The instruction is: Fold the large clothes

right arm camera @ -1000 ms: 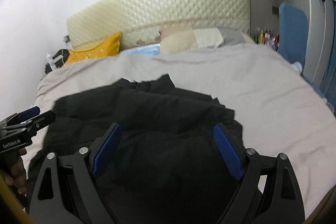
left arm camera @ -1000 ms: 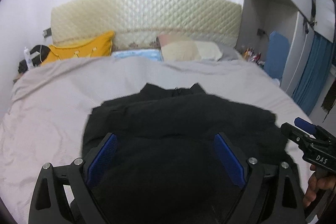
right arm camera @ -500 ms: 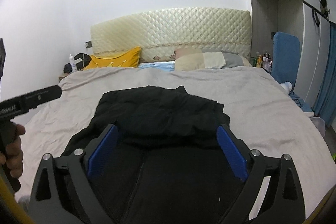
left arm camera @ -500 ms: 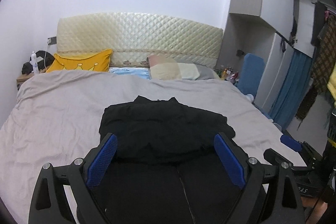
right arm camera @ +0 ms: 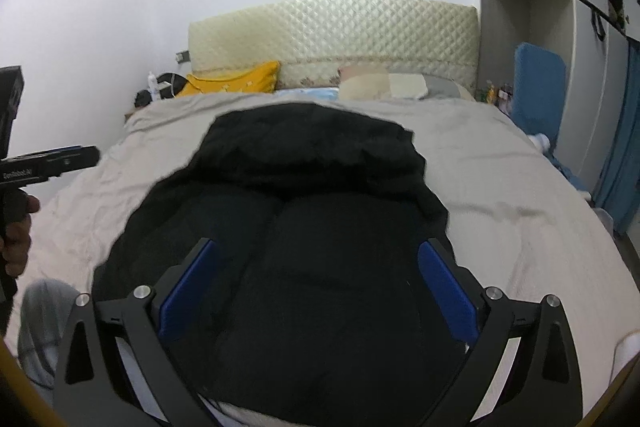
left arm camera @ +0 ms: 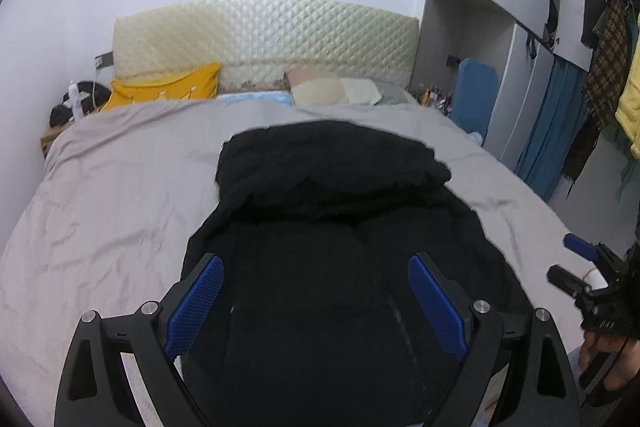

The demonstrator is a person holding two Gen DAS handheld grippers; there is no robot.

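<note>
A large black jacket (left arm camera: pixel 332 227) lies on the grey bed sheet (left arm camera: pixel 120 195), its far part folded over into a thick band; it also shows in the right wrist view (right arm camera: pixel 312 227). My left gripper (left arm camera: pixel 316 303) is open and empty, hovering above the jacket's near part with nothing between its blue pads (left arm camera: pixel 196 303). My right gripper (right arm camera: pixel 318 287) is open and empty above the same near part. The right gripper also shows at the right edge of the left wrist view (left arm camera: pixel 580 267), and the left gripper at the left edge of the right wrist view (right arm camera: pixel 48 163).
A quilted cream headboard (left arm camera: pixel 264 43) stands at the far end with a yellow pillow (left arm camera: pixel 168 91) and a beige pillow (left arm camera: pixel 332 91). A blue board (left arm camera: pixel 476 99), wardrobe and hanging clothes (left arm camera: pixel 600 67) are on the right. A nightstand with dark items (left arm camera: pixel 68 107) is far left.
Both grippers have moved back in toward the jacket after pulling away half a second ago. The jacket fills more of both views and its collar end is hidden under the folded band.
</note>
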